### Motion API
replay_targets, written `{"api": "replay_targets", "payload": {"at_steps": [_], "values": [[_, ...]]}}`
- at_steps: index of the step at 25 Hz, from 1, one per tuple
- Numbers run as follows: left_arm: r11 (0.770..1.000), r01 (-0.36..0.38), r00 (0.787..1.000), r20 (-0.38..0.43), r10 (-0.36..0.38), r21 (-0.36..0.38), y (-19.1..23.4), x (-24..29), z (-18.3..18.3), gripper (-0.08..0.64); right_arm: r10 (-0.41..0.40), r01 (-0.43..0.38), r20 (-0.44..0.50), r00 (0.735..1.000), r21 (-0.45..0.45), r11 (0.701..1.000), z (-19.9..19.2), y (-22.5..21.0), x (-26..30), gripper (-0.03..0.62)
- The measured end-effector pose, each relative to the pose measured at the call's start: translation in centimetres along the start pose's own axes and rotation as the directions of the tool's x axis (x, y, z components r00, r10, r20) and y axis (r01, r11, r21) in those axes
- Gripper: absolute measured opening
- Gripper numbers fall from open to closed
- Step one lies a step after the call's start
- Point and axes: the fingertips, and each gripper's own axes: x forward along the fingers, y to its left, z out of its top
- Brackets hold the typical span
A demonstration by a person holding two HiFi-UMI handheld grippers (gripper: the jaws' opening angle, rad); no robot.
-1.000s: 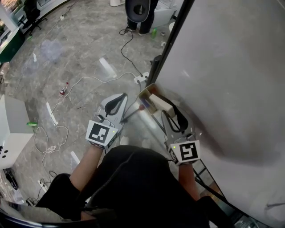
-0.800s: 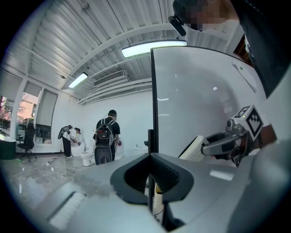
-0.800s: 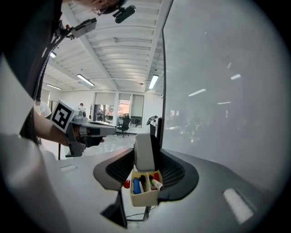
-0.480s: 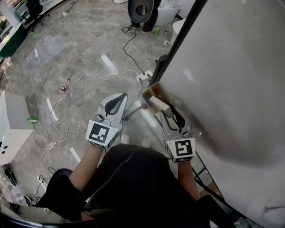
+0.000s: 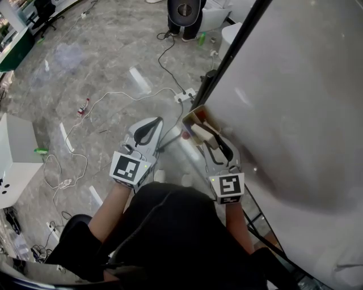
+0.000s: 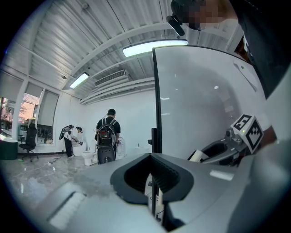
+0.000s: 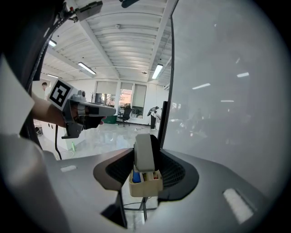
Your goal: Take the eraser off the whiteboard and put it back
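My right gripper point(image 5: 211, 143) is shut on the pale, blocky eraser point(image 5: 203, 135), close beside the whiteboard point(image 5: 295, 113). In the right gripper view the eraser point(image 7: 144, 152) stands upright between the jaws of the right gripper point(image 7: 144, 169), directly over a small beige tray point(image 7: 146, 184) that holds a blue and a red marker. That tray point(image 5: 190, 118) hangs at the board's left edge. My left gripper point(image 5: 150, 130) hovers level to the left, shut with nothing in it. In the left gripper view its jaws point(image 6: 153, 182) show only a narrow slit, and the eraser point(image 6: 196, 156) appears at the right.
The board's dark frame post point(image 5: 227, 56) runs up past the tray. Cables and a power strip point(image 5: 184, 96) lie on the grey floor. A person point(image 5: 182, 14) stands at the back, and a white cabinet point(image 5: 14, 153) sits at the left.
My right gripper has sunk a little with the eraser, closer over the tray. The left gripper has stayed in place.
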Motion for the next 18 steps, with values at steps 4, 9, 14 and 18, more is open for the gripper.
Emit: {"api": "replay_targets", "payload": {"at_steps": [4,9,14,18], "values": [[1.0,0.001,1.0,0.006,-0.001,-0.006,0.0,0.0,0.0,0.006,-0.006,0.005,-0.038,0.999,-0.022,1.0,-1.0,0.2,0.4,0.179],[1.0,0.003,1.0,0.005,-0.003,-0.006,0.1,0.0,-0.2,0.006,-0.022,0.019,-0.074,0.997,-0.046,0.999,-1.8,0.5,1.3,0.179],[1.0,-0.004,1.0,-0.015,0.004,0.008,0.4,-0.5,0.1,0.006,-0.031,0.027,-0.091,0.995,-0.051,0.998,-2.2,1.2,1.8,0.181],[1.0,-0.006,1.0,-0.024,0.006,0.01,0.6,-0.6,-0.1,0.006,-0.056,0.047,-0.128,0.99,-0.078,0.996,-2.5,0.8,2.0,0.181]]}}
